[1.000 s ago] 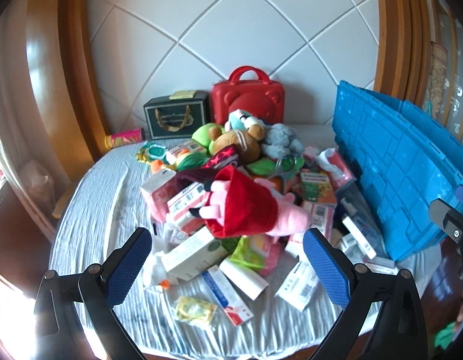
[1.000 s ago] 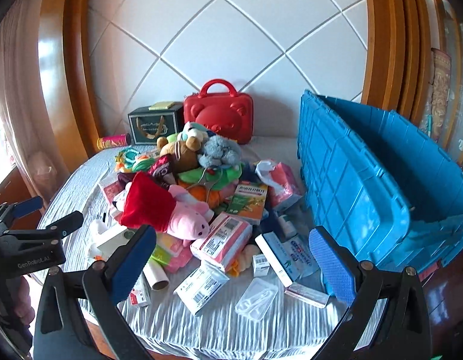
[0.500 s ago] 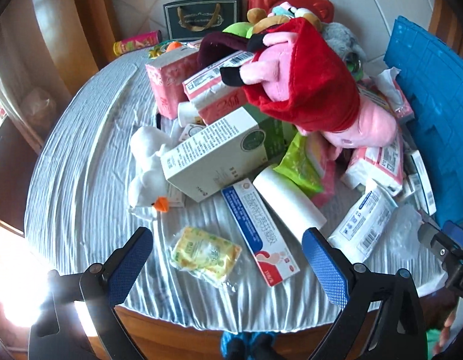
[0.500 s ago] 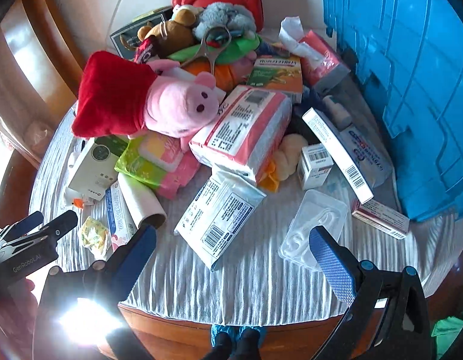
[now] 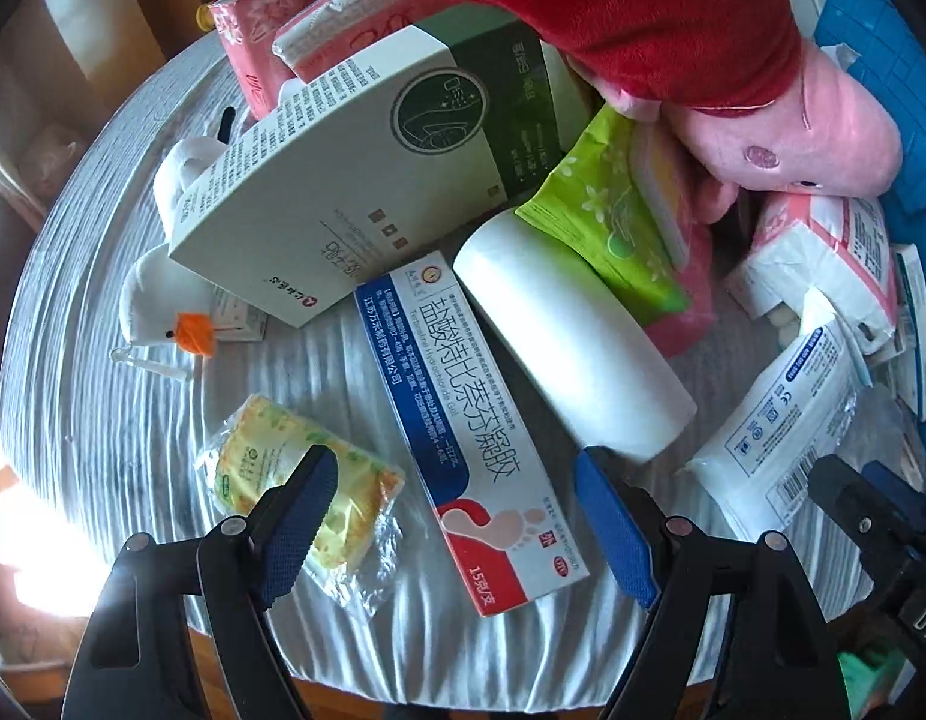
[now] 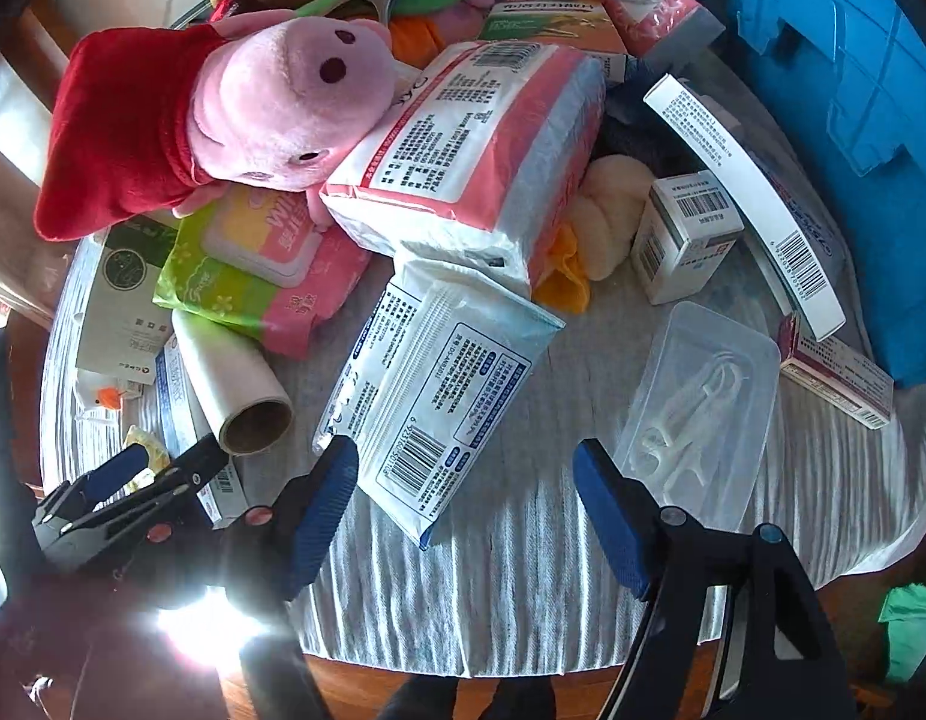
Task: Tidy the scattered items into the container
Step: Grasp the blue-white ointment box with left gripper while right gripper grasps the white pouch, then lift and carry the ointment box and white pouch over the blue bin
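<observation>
My left gripper point(image 5: 457, 516) is open and low over the table's front edge. Its fingers straddle the near end of a long blue, white and red medicine box point(image 5: 475, 438). A yellow sachet point(image 5: 301, 480) lies under its left finger. My right gripper point(image 6: 469, 504) is also open, with the barcode corner of a white mask pack point(image 6: 433, 384) between its fingers. The blue container point(image 6: 853, 90) stands at the right of the table, tipped on its side; its edge point(image 5: 883, 78) shows in the left wrist view.
A pink pig plush point(image 6: 283, 102) in red tops the heap of tissue packs, wipes point(image 6: 253, 270) and boxes. A white roll point(image 5: 571, 348) lies beside the medicine box. A clear plastic case point(image 6: 703, 408) sits just right of my right gripper. The grey cloth point(image 6: 523, 570) ends close in front.
Both grippers have dropped from a high view of the whole heap to just above the near items. The fingers of both stand a little closer together.
</observation>
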`<state>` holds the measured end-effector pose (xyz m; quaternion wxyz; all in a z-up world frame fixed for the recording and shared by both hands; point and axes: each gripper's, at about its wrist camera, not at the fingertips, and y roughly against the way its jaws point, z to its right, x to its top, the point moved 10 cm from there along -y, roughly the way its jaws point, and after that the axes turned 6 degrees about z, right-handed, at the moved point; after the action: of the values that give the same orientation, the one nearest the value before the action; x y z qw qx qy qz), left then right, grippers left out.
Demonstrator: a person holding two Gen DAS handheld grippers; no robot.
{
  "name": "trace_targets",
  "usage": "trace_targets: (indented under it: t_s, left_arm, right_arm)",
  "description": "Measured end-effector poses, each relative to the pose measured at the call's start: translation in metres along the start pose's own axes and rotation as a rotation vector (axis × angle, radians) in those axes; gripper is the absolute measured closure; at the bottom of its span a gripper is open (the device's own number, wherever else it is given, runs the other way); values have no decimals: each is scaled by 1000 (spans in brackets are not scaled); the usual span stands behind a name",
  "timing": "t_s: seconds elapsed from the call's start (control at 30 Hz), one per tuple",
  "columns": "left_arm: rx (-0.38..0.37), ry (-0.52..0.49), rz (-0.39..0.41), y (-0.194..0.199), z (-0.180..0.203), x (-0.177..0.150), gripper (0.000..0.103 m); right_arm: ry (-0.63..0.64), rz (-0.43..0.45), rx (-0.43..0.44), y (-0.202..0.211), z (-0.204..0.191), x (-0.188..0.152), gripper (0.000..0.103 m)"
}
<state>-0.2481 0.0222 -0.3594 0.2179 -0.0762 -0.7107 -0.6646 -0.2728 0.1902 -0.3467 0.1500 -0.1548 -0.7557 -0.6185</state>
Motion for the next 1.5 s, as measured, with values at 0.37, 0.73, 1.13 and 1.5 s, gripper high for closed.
trace_targets:
  t_s: [0.37, 0.73, 1.13, 1.5]
  left_arm:
    - [6, -83, 15, -16, 8, 3, 24]
    - [-77, -84, -2, -7, 9, 4, 55]
    - [-76, -85, 17, 4, 12, 3, 55]
    - [-92, -125, 97, 55, 4, 4, 62]
  right_arm:
    - [-48, 10, -49, -28, -17, 6, 29]
    - [32, 3, -102, -32, -7, 1, 32]
    - [100, 10, -177, -33, -5, -1, 25]
    - [121, 21, -143, -14, -6, -4, 44]
